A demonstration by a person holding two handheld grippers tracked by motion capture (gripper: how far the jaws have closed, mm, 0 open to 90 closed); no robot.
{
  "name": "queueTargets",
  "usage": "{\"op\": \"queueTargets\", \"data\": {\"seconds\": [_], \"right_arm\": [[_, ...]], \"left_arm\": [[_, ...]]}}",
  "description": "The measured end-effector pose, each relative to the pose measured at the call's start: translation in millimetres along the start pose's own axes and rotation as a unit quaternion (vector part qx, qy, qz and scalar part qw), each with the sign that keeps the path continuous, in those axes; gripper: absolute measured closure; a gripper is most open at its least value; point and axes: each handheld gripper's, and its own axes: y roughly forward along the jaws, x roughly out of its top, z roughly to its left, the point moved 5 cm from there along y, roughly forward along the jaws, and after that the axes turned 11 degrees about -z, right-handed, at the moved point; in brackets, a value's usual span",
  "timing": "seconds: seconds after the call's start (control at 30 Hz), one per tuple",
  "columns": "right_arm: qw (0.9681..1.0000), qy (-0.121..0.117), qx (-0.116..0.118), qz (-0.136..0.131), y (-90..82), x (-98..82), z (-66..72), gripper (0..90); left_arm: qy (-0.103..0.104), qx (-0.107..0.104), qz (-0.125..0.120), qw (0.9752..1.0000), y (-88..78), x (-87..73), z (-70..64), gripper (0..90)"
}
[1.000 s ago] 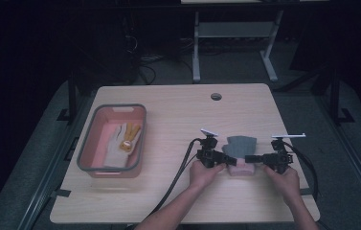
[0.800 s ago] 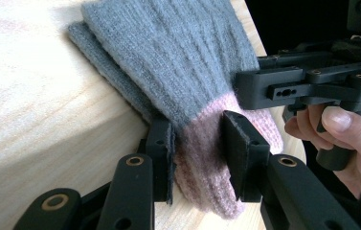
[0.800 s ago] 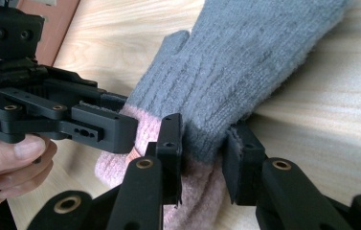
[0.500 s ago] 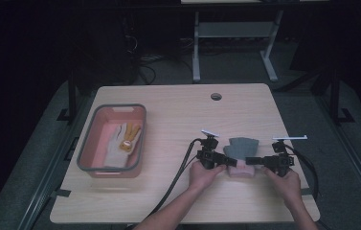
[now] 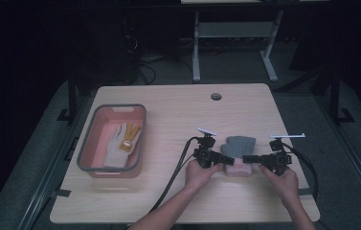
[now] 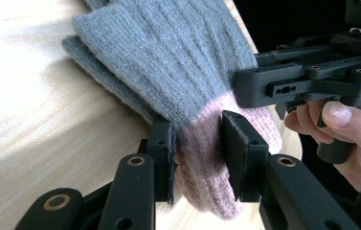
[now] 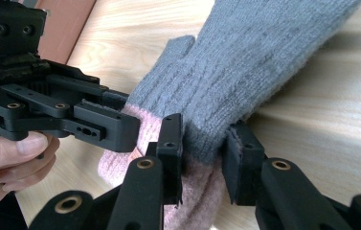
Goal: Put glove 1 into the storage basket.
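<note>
High view: both grippers' fingers clamped on grey-pink glove (image 5: 238, 152), pink tray (image 5: 88, 158) with glove (image 5: 120, 140) well apart left.

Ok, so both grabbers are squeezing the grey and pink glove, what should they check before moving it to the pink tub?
1. Left gripper clamped on the glove cuff: ok.
2. Right gripper clamped on the cuff too: ok.
3. Glove's grey finger end free of anything on the table: ok.
4. Tub has room beside the white and yellow glove: ok.
5. Table path to the tub clear: ok.
6. Cables out of the way: cannot tell.
</note>
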Motion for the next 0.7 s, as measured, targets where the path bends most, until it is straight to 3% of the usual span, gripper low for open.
{"op": "queueTargets", "data": {"seconds": [0.3,0.7], "right_arm": [[0.9997,-0.018,0.012,-0.007,-0.5,9.1,19.4,70.9],[0.9981,-0.054,0.028,-0.01,10.8,28.3,60.0,70.9]], "left_arm": [[0.02,-0.002,-0.012,0.9997,-22.8,7.9,-6.6,66.2],[0.037,0.003,-0.037,0.9986,-65.9,21.7,-9.2,66.1]]}}
